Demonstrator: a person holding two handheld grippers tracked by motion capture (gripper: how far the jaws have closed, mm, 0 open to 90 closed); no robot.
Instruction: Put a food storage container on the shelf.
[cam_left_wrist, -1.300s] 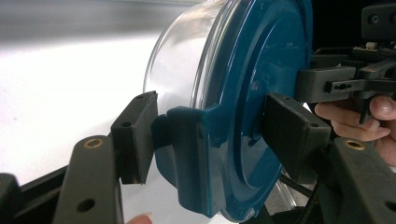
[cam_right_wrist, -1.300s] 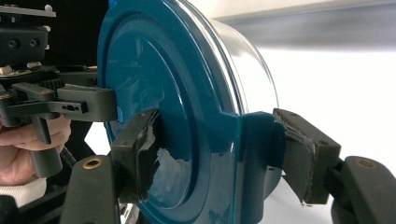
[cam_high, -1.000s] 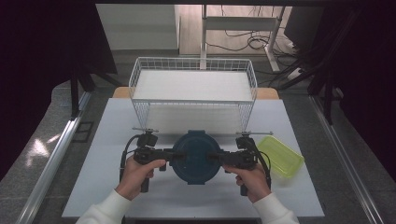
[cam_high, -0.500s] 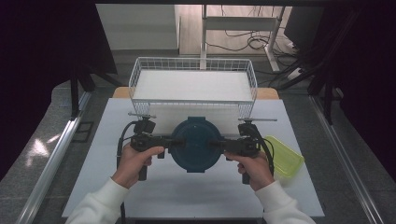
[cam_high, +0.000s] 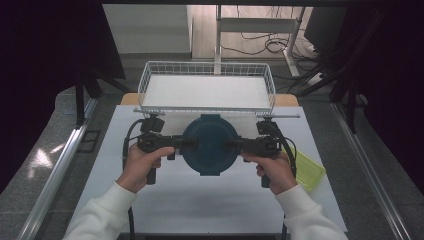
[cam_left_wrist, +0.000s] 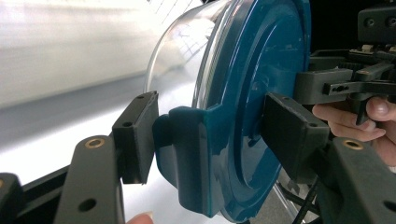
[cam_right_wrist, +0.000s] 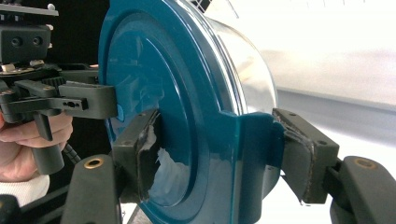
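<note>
At the left of the high view, the left claw (cam_high: 186, 144) is seen gripped in the person's left hand (cam_high: 142, 162), pointing inward across the white surface (cam_high: 200, 200). Its jaws are clamped on the left latch tab of a round container with a teal lid (cam_high: 209, 145). In the left gripper view the tab (cam_left_wrist: 191, 158) is seen pinched between the two black pads (cam_left_wrist: 135, 135), one pad on the clear-bowl side and the other against the lid face.

The container is held at the centre of the high view, between the two claws and clear of the surface, just in front of the white wire basket (cam_high: 207, 90), with the lid facing up toward the camera. The clear body (cam_left_wrist: 187, 60) is seen beneath the lid in both gripper views.

At the right, the right claw (cam_high: 235, 146) is held in the person's right hand (cam_high: 274, 170) and is likewise clamped on the opposite latch tab (cam_right_wrist: 254, 154), with one pad against the lid face and the other on the bowl side. White scuffing is noted on the lid-side pad (cam_right_wrist: 154, 163).

A yellow-green tray (cam_high: 307, 172) is seen lying on the surface just beside the right hand, near the right edge.
</note>
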